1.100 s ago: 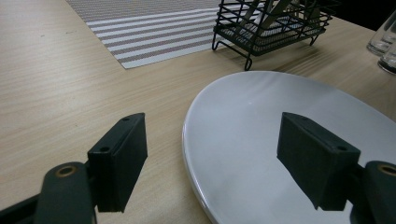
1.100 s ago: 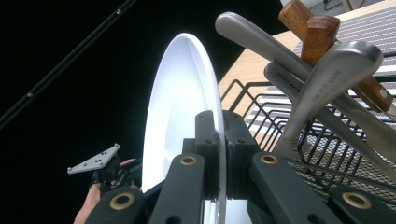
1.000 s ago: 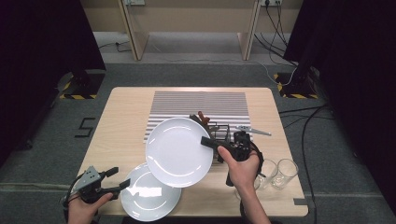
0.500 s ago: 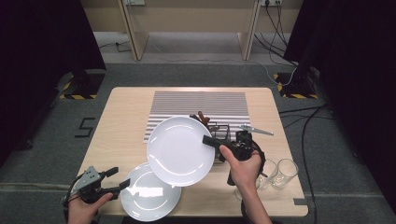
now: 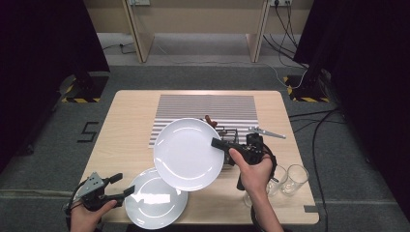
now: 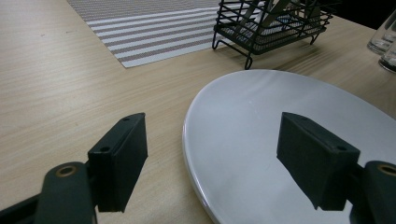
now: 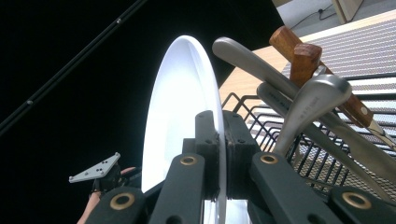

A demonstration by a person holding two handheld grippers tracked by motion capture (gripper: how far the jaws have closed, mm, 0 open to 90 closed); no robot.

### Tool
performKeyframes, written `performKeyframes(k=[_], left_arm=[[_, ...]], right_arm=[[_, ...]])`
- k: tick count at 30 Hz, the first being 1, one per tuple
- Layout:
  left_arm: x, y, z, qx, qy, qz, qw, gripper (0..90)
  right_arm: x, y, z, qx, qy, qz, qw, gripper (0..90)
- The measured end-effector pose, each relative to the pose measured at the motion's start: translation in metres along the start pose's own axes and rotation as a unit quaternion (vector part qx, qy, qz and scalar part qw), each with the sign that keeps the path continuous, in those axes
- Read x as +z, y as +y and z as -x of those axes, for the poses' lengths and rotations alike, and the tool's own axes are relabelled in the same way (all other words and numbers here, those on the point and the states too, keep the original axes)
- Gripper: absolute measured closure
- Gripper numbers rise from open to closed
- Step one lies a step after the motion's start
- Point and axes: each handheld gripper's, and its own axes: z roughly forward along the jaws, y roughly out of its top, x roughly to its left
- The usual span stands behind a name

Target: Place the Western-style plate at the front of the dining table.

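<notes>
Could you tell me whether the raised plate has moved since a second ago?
No. The raised plate sits the same against the striped mat in the high view, clamped in the right gripper.

Wooden table (image 5: 125, 140): striped mat (image 5: 208, 108), wire caddy (image 6: 275, 25), plate (image 5: 154, 205), glasses (image 5: 290, 179).

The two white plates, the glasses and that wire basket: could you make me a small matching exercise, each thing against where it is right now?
Things:
1. raised plate
2. flat plate
3. glasses
4. wire basket

Places:
A. on the table's right edge
B. gripped at its rim by the right hand-held gripper
C. holding cutlery beside the striped mat
D. on the table, between the open left hand-held gripper jaws

Pairs: 1-B, 2-D, 3-A, 4-C
</notes>
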Motion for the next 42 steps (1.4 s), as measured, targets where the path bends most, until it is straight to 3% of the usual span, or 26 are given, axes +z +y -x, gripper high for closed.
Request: performKeyframes(k=[42], left_arm=[[0.0, 0.0, 0.0, 0.001, 0.0, -0.001, 1.0, 24.1]], right_arm=[[-0.008, 0.017, 0.002, -0.001, 0.001, 0.027, 0.9996, 86.6]])
